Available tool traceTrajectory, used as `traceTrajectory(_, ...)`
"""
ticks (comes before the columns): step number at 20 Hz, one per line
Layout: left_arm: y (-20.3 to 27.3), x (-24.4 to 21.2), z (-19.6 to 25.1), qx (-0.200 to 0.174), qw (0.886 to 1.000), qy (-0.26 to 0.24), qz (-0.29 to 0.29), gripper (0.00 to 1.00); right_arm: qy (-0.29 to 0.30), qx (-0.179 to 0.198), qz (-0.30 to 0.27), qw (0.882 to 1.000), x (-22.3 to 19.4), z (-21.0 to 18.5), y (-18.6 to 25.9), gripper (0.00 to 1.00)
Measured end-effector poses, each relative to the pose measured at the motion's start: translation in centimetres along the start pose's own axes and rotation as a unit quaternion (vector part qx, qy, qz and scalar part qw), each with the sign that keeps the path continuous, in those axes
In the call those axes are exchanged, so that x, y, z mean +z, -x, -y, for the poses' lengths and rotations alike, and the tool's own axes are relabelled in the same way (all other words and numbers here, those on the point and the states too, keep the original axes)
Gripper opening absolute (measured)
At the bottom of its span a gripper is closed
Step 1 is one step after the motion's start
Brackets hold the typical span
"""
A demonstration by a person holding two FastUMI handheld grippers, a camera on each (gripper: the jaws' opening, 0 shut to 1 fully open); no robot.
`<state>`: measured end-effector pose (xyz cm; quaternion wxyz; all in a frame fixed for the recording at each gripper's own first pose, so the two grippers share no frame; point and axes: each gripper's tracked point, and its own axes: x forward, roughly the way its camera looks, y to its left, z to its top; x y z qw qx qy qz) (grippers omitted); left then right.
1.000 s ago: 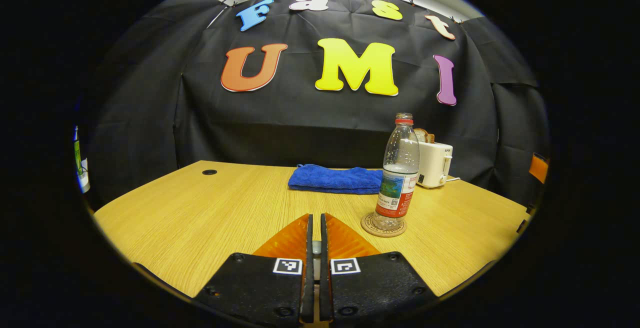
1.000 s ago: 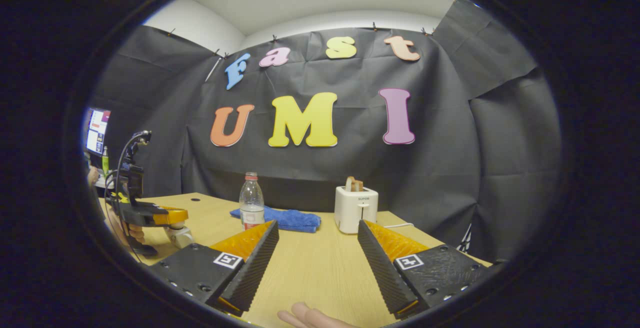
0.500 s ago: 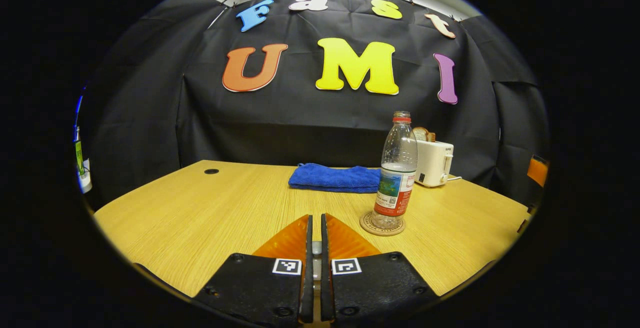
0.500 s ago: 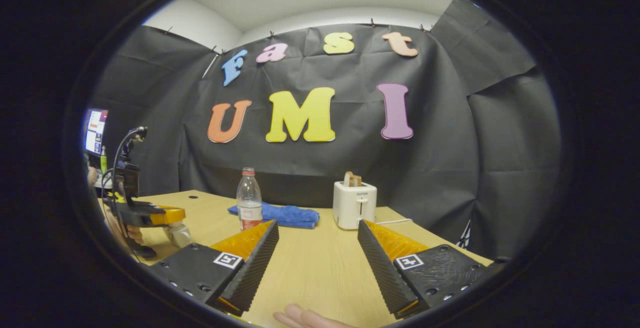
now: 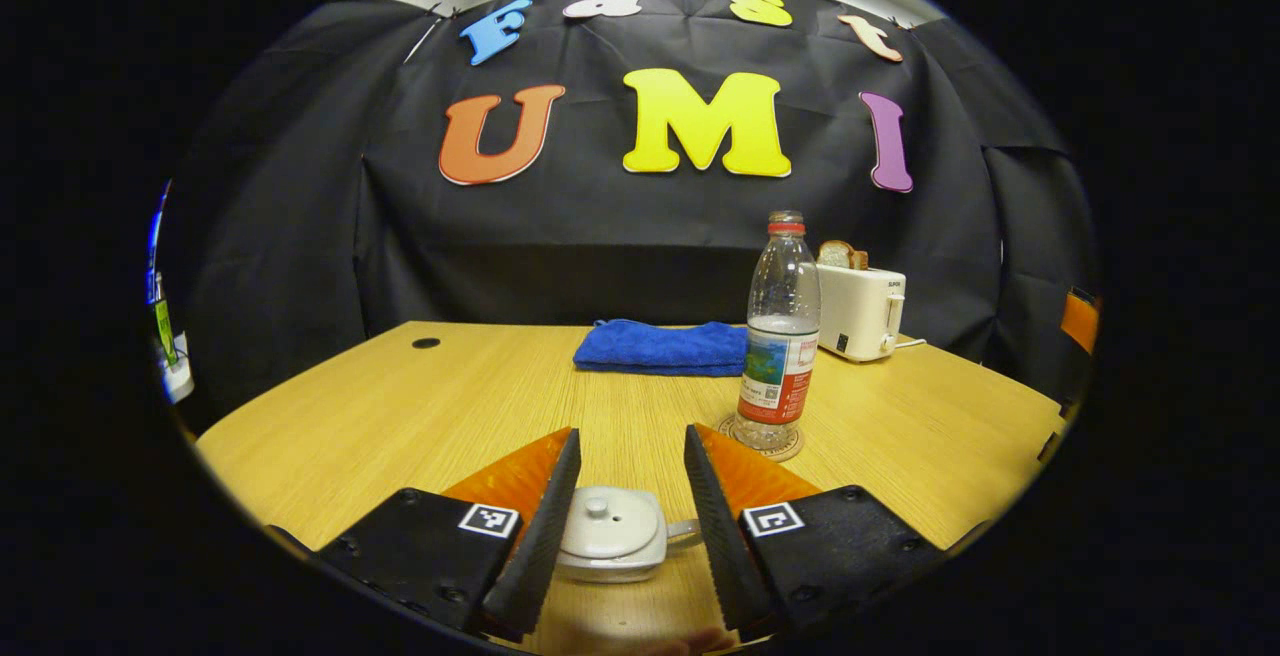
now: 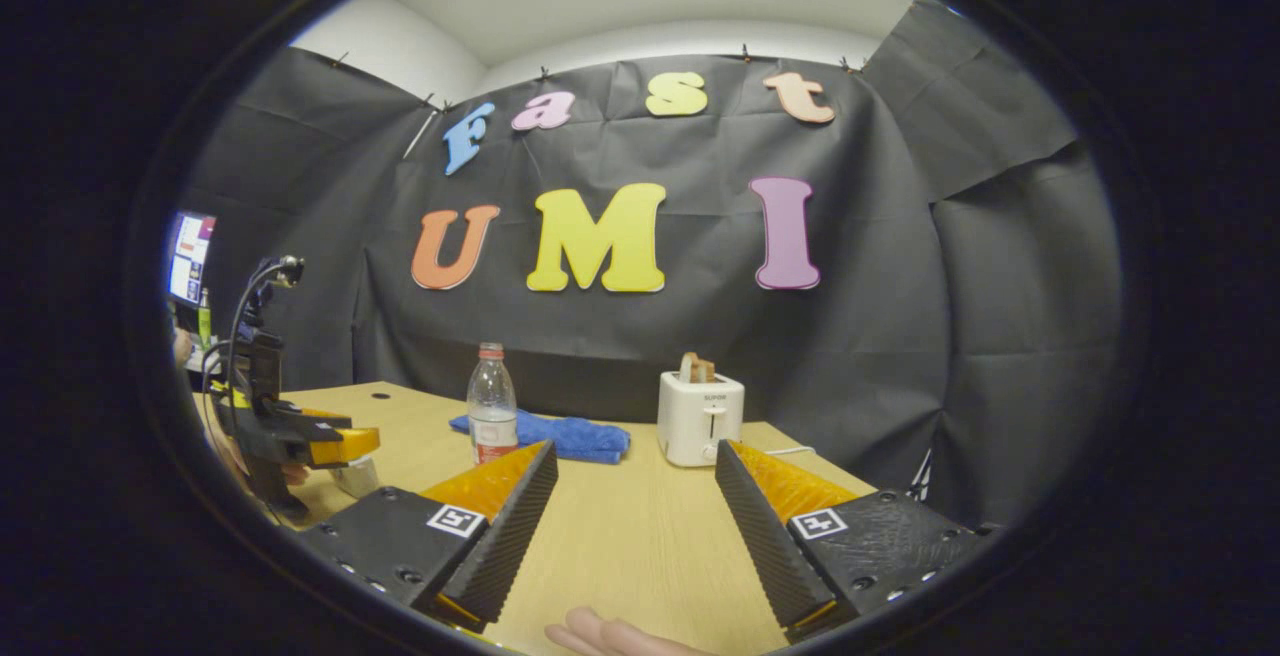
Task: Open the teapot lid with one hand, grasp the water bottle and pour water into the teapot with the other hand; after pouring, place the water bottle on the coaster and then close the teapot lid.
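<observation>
Left gripper [image 5: 622, 481] jaws apart over the teapot [image 5: 612, 536], lid [image 5: 610, 523] seated between them, bottle [image 5: 779, 336] on its coaster [image 5: 762, 439] beyond; right gripper [image 6: 635, 491] apart, clear of everything. Judging lid just released: lift straight up, avoid clipping the knob [image 5: 597, 507]

white teapot [image 5: 612, 534], blue towel [image 5: 660, 347], red-labelled bottle [image 5: 777, 336]

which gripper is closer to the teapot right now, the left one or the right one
Left. The left gripper is open right above the teapot, a finger on each side of its lid. The right gripper is open over bare table, off to the teapot's right.
</observation>
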<state>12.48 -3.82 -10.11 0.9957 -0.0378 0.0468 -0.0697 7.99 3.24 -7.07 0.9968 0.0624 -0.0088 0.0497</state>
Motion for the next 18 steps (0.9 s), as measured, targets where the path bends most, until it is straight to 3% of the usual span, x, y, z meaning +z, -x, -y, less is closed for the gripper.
traceTrajectory(1,0.7,1.0,0.4,-0.005,1.0,-0.006,0.008,0.8,0.001,-0.002,0.002,1.0,0.3,0.1,0.2,0.95)
traceTrajectory(4,3.6,4.6,0.5,0.004,0.999,-0.014,0.034,0.96,0.0,0.008,0.001,1.0,1.2,-0.8,0.9,0.95)
traceTrajectory(6,5.7,6.4,0.6,0.003,0.999,-0.012,0.038,0.97,-0.001,0.025,-0.004,1.0,1.7,-1.7,1.6,0.98)
traceTrajectory(9,10.5,8.3,-0.9,0.028,0.999,0.001,0.026,0.97,0.006,0.02,-0.031,0.999,2.7,-2.3,3.2,0.97)
traceTrajectory(11,12.3,8.9,-0.9,0.025,0.999,0.002,0.027,0.97,-0.003,0.021,-0.042,0.999,3.9,-2.8,4.5,0.95)
traceTrajectory(15,14.5,9.0,-0.3,0.009,0.999,-0.027,0.029,0.97,0.018,-0.04,-0.061,0.997,5.1,-0.7,6.7,0.95)
traceTrajectory(18,15.9,9.1,-0.6,0.016,0.999,-0.04,0.034,0.97,0.024,-0.039,-0.04,0.998,7.2,-1.1,8.1,0.95)
